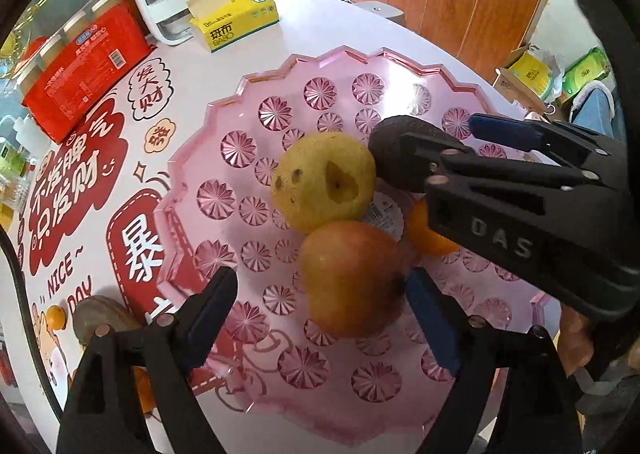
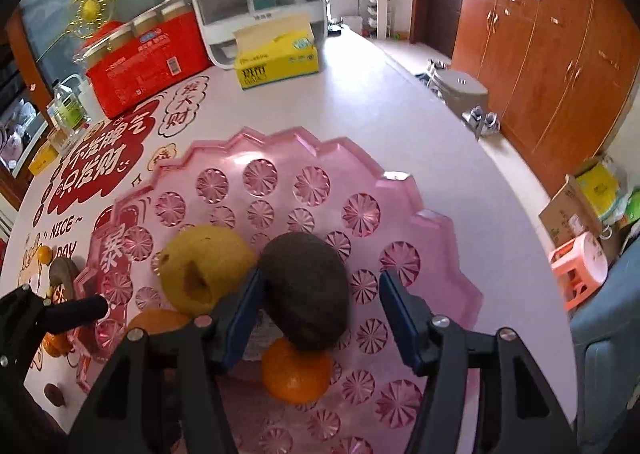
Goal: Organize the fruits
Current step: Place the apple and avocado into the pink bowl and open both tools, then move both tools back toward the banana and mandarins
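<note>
With the avocado point(image 2: 306, 290) set on the pink tray point(image 2: 440, 230) between the parted right gripper point(image 2: 320, 314) fingers, placement is judged complete; withdrawal is required, while the left gripper point(image 1: 320, 314), also parted, hovers over the pear point(image 1: 352, 278).

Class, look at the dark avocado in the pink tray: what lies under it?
The avocado rests partly on an orange and a white label in the pink tray; the tray floor beneath is hidden.

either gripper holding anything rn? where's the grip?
Nothing held. Right gripper is open around the avocado, right pad clear of it. Left gripper is open astride the pear.
</note>
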A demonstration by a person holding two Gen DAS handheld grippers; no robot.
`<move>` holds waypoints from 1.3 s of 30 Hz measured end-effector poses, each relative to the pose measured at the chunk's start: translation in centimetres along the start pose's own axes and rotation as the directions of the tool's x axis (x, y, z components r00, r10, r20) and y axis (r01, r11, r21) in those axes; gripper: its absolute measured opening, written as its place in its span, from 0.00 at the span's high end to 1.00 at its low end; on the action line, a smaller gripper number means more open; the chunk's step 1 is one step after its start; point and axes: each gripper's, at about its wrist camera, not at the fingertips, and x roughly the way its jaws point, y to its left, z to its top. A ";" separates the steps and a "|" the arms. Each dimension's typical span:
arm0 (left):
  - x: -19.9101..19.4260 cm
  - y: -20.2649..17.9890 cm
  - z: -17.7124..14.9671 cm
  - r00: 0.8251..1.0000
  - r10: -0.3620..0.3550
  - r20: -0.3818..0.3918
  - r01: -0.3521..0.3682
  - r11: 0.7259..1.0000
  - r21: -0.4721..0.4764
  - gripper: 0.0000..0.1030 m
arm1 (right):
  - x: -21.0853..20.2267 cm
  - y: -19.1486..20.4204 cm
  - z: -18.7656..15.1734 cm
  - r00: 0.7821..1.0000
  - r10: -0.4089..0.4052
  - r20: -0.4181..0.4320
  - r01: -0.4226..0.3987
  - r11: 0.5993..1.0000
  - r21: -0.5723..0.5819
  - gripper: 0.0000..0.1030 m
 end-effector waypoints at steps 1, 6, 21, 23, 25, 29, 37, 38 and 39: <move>-0.3 0.1 -0.1 1.000 0.004 0.004 -0.004 1.000 -0.003 0.17 | -0.5 0.0 -0.1 1.000 0.004 0.006 -0.004 1.000 0.007 0.40; -2.0 0.8 -0.8 0.999 0.017 0.027 -0.016 0.999 -0.030 0.15 | -2.1 -0.3 -0.6 1.000 0.011 0.018 -0.012 0.999 0.045 0.40; -7.9 3.8 -5.3 0.994 0.054 0.093 -0.040 0.989 -0.141 0.11 | -7.4 0.6 -4.2 0.998 0.056 0.042 -0.059 0.995 0.078 0.40; -8.7 4.0 -6.0 0.993 0.064 0.101 -0.049 0.987 -0.150 0.11 | -8.0 1.0 -4.7 0.997 0.063 0.041 -0.066 0.995 0.071 0.40; -9.6 4.4 -6.9 0.991 0.075 0.110 -0.056 0.985 -0.163 0.11 | -8.6 1.4 -5.1 0.997 0.072 0.041 -0.075 0.995 0.062 0.40; -11.2 5.4 -8.8 0.987 0.100 0.125 -0.074 0.977 -0.199 0.11 | -9.9 2.6 -5.8 0.994 0.098 0.048 -0.100 0.994 0.036 0.40; -14.0 8.8 -12.6 0.975 0.169 0.141 -0.121 0.947 -0.298 0.11 | -12.1 6.3 -6.0 0.984 0.172 0.053 -0.170 0.985 -0.039 0.40; -14.5 9.6 -13.1 0.974 0.179 0.142 -0.127 0.939 -0.319 0.11 | -12.3 6.9 -5.9 0.982 0.183 0.051 -0.181 0.982 -0.052 0.40; -14.8 10.2 -13.6 0.972 0.187 0.141 -0.131 0.933 -0.336 0.11 | -12.4 7.5 -5.8 0.980 0.193 0.047 -0.190 0.980 -0.068 0.40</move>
